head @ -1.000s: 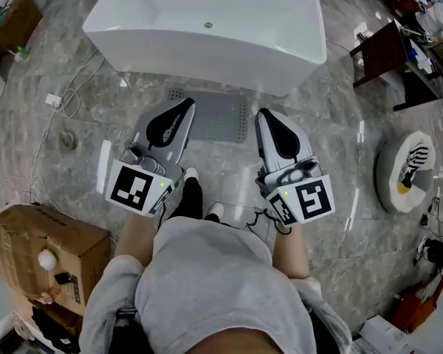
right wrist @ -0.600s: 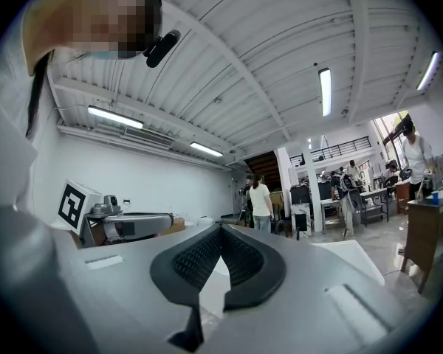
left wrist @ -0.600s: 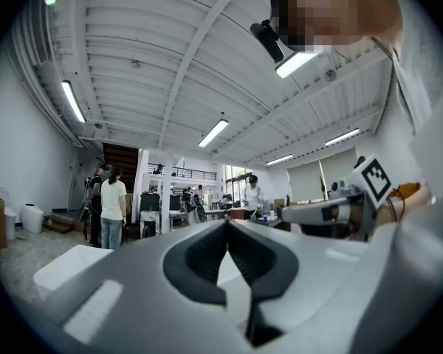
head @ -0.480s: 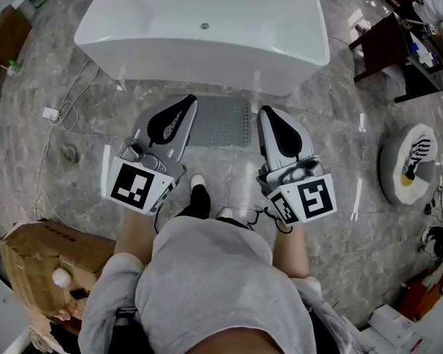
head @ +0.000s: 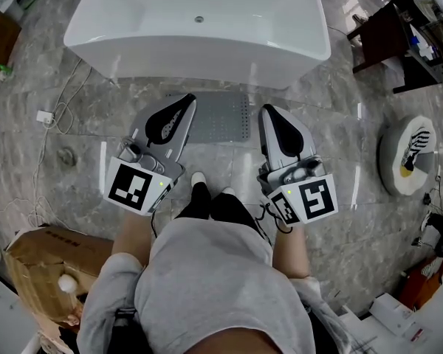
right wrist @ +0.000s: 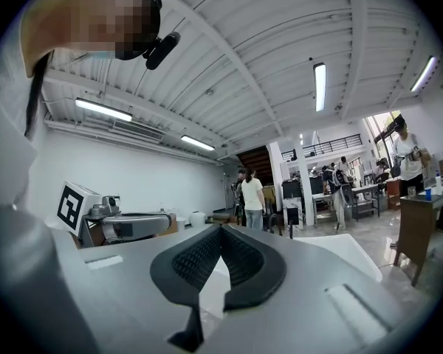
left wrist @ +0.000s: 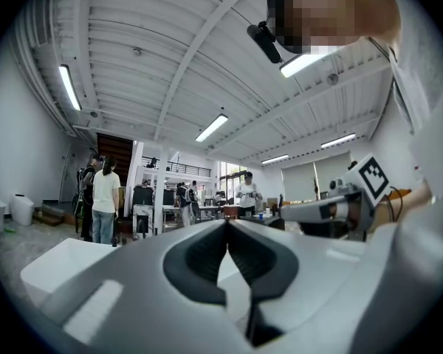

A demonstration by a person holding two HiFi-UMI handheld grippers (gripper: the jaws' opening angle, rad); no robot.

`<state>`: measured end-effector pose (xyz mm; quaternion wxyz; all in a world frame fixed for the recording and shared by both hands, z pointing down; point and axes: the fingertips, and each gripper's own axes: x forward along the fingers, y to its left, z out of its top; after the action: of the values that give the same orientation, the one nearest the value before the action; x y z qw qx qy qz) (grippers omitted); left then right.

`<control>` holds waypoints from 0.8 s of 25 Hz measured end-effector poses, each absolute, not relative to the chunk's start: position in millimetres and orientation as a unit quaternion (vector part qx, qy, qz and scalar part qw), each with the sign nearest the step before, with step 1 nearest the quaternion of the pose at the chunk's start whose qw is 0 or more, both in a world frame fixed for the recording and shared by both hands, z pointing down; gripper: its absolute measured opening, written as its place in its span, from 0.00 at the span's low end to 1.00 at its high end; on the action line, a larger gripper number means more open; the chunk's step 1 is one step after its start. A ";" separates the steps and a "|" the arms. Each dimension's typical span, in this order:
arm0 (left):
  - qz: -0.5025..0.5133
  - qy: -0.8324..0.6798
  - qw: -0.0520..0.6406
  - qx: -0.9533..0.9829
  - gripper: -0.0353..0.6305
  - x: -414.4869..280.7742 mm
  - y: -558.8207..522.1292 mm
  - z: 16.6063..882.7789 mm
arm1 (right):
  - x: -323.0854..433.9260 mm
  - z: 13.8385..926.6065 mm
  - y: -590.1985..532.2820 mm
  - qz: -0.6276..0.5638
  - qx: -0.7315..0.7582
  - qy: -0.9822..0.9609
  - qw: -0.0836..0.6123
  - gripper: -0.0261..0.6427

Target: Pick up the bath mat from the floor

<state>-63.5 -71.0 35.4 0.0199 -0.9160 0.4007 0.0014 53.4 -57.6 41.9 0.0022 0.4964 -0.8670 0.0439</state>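
- On the floor beside the bathtub lies the grey bath mat, flat.
- Left gripper and right gripper hang above it, jaws together, empty.

Grey marbled floor tiles, glossy, with pale streaks of reflected light. At the top of the head view, a white bathtub standing free on the tiles. At upper right, a dark wooden table. At lower left, a brown cardboard box; at the left edge, a white plug block with its cable lying loose. In the gripper views, a white beamed ceiling with long tube lamps, all lit. Below, a plain white wall, a dark staircase at middle left, a bright window far behind.
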 end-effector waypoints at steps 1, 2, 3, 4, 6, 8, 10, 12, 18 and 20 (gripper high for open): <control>0.001 0.401 0.018 -0.916 0.05 -63.5 -73.1 37.3 | 53.7 43.6 -59.7 0.046 0.497 -0.867 0.003 0.04; 0.000 0.401 0.016 -0.916 0.05 -63.5 -75.4 39.0 | 54.3 45.0 -62.0 0.047 0.497 -0.867 0.004 0.04; 0.000 0.402 0.014 -0.916 0.05 -63.1 -77.8 40.3 | 55.5 46.0 -64.5 0.048 0.497 -0.867 0.005 0.04; -0.001 0.403 0.012 -0.915 0.05 -61.7 -80.5 41.1 | 57.6 46.6 -67.3 0.049 0.496 -0.867 0.005 0.04; -0.003 0.406 0.011 -0.914 0.05 -56.2 -86.5 41.9 | 64.0 47.7 -74.1 0.051 0.494 -0.868 0.006 0.04; -0.004 0.410 0.010 -0.912 0.05 -50.8 -92.7 42.4 | 69.4 48.7 -81.1 0.051 0.491 -0.870 0.008 0.04; -0.004 0.415 0.010 -0.910 0.05 -48.2 -98.2 42.3 | 72.1 49.0 -87.5 0.050 0.486 -0.872 0.010 0.04; -0.004 0.421 0.010 -0.907 0.05 -44.3 -103.7 41.6 | 76.8 47.8 -94.9 0.050 0.481 -0.875 0.011 0.04; -0.004 0.441 0.011 -0.897 0.05 -29.2 -122.1 39.9 | 98.0 46.6 -119.0 0.048 0.467 -0.883 0.012 0.04; -0.005 0.448 0.011 -0.894 0.05 -23.9 -128.1 40.6 | 105.2 47.9 -126.6 0.049 0.462 -0.885 0.011 0.04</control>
<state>-23.9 -128.1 40.6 0.0110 -0.8937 0.4485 -0.0047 105.2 -126.6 47.9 0.0110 0.4625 -0.8852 0.0493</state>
